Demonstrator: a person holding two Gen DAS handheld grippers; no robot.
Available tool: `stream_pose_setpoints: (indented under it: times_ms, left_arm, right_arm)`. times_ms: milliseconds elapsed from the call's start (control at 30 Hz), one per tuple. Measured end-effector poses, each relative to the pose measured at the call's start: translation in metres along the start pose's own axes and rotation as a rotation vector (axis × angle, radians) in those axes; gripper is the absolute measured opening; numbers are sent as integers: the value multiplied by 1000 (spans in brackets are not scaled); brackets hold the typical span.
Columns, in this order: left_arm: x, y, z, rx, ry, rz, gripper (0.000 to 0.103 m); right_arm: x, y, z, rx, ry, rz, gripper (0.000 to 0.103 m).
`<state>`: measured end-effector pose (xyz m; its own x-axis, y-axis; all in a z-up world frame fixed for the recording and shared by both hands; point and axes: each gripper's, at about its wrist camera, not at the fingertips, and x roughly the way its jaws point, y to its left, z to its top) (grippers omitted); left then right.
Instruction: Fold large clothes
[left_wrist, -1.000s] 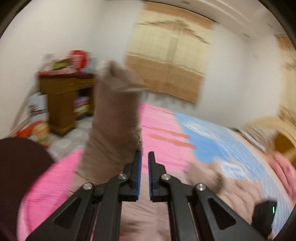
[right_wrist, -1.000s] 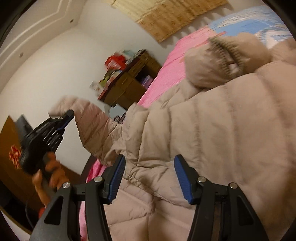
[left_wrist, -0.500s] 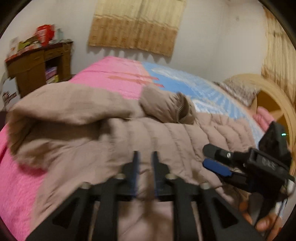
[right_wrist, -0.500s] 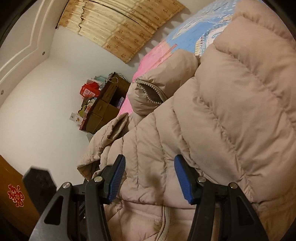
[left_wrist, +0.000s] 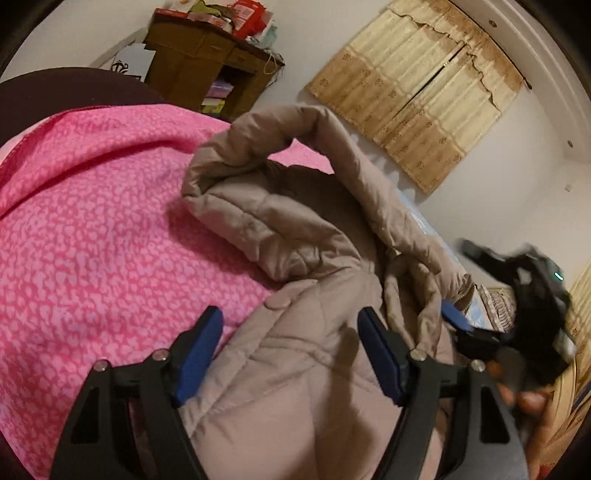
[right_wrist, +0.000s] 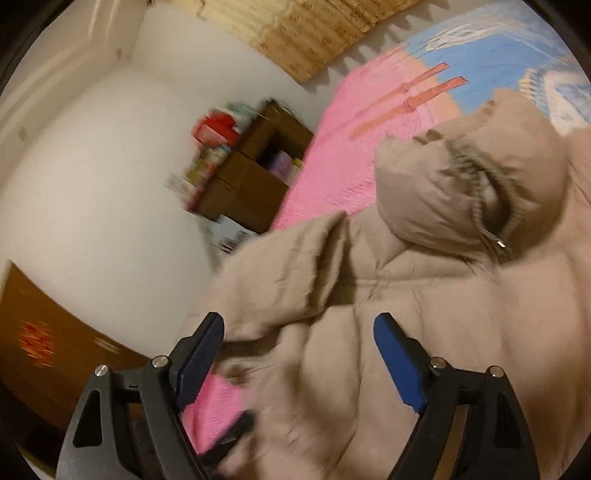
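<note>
On bed (left_wrist: 92, 229): puffer jacket (left_wrist: 295, 387).

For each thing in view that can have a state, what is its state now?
left gripper: open, over the jacket, holding nothing
right gripper: open, holding nothing
puffer jacket: lying on the bed, crumpled
sleeve: folded over the body, arched
curtain: drawn shut

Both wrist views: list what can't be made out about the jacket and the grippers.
- Puffer jacket: lower part cut off by the left wrist view's bottom edge, behind the left gripper.
- Right gripper, left wrist view: motion-blurred; finger positions unreadable there.
- Sleeve, right wrist view: blurred; its end cannot be made out.
- Cabinet clutter, right wrist view: smeared, items unidentifiable.
</note>
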<state>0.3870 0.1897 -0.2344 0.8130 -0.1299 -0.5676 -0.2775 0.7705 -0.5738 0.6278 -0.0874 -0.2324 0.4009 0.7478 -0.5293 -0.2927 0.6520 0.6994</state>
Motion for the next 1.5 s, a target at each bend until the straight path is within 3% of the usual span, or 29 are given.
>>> stream_pose_setpoints:
  times_ms: [133,200,233,367,567,733,900,1067,1267,1367,1500]
  left_arm:
    - [-2,-2,-2,6,-3,0,77]
    - [1,-2,-3,2,-4,-6,77]
    - [0,-2,-3,1,-5,-7,77]
    - [4,-2,-2,5,-6,-2,77]
    - [8,-1,-2,4,-6,-2,77]
    - [7,1,-3,0,-10,-7,77]
    - [8,4,-4,0,-10,-4,77]
    - [7,4,-4,8,-6,6,77]
    - [7,1,-4,17,-4,17,77]
    - [9,0,-4,21,-2,23,77]
    - [9,-2,-2,29,8,37,77]
  right_arm:
    - [40,9,6,-59,44,-73,84]
    - [47,21,7,-120,56,-91,66]
    - [47,27,7,-143,72,-91,38]
    - [21,57,7,-266,-9,-95,23]
    - [-58,114,12,-429,-139,-47,16]
    - [-141,130,12,-491,-236,-93,14]
    - [-212,86,6,-437,-296,-200,14]
    - [-252,8,-10,-316,-271,-321,14]
    - [-236,-75,-35,-179,-200,-435,14]
    - [-207,-98,-49,-168,-124,-511,14]
    - [-195,-113,-53,-134,-95,-513,14]
